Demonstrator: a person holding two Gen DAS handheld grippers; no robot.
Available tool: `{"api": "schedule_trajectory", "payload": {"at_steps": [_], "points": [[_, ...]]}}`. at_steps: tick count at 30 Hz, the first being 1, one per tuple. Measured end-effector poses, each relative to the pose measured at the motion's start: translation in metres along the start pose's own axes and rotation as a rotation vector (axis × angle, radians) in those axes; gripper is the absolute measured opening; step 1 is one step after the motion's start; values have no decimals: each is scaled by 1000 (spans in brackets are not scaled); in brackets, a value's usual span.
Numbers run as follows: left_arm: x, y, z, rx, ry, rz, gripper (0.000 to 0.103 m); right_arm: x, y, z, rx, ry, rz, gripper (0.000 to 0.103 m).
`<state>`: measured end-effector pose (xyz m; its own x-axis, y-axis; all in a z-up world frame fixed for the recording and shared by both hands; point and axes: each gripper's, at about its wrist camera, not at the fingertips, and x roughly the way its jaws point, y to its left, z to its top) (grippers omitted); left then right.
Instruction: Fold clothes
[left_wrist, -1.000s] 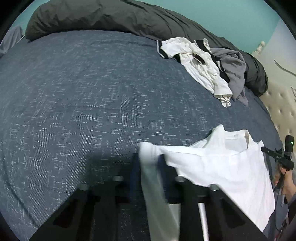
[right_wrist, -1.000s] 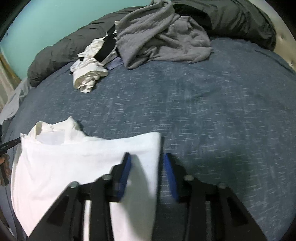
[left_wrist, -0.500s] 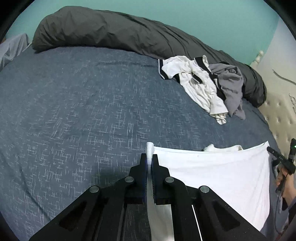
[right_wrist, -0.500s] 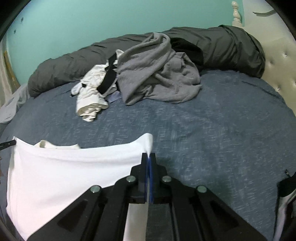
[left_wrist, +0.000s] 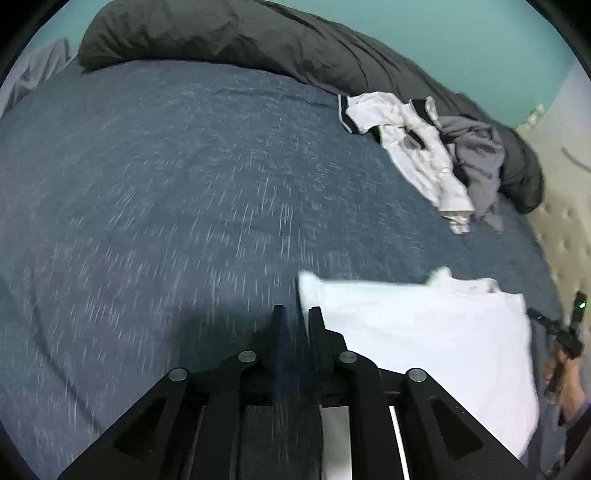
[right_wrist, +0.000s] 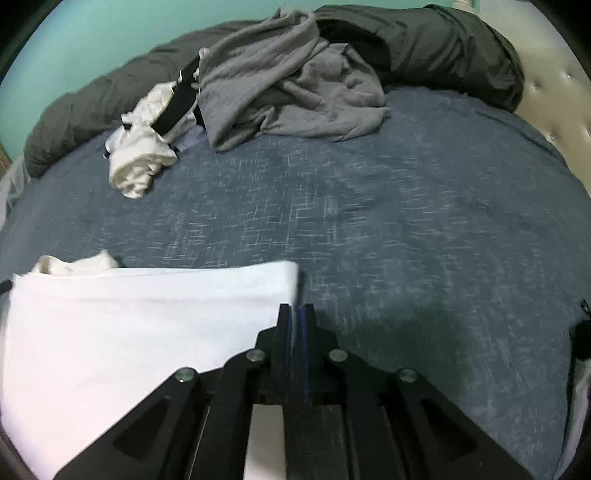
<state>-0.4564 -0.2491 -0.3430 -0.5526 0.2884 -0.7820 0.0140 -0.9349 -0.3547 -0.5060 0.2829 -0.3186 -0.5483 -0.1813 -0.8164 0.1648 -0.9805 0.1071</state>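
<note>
Left wrist view: left gripper (left_wrist: 295, 314), jaws opening and empty, sits just left of the folded white shirt's (left_wrist: 424, 325) corner, its long edge running rightward.

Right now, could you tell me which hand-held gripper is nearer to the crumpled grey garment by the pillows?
Right. The right hand-held gripper faces the grey garment straight ahead across the bed; the left hand-held gripper sits at the white shirt's far corner, with the garment off diagonally.

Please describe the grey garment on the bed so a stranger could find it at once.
On the dark blue bed cover, look along the rolled charcoal duvet. The crumpled grey knit garment lies against it, beside a bunched white garment with black trim; only it is grey.
</note>
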Motion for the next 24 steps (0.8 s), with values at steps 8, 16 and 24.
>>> {"api": "schedule_trajectory", "payload": {"at_steps": [8,16,24], "points": [[-64,4,-93,42,95,-118,30,-71,-16,-75,50,54,191,31],[-93,11,-166,15,163,-178,31,-110,-25,-164,71,170,269,40],[-105,-2,-193,61,185,-172,32,-116,-2,-196,-24,222,239,40]]}}
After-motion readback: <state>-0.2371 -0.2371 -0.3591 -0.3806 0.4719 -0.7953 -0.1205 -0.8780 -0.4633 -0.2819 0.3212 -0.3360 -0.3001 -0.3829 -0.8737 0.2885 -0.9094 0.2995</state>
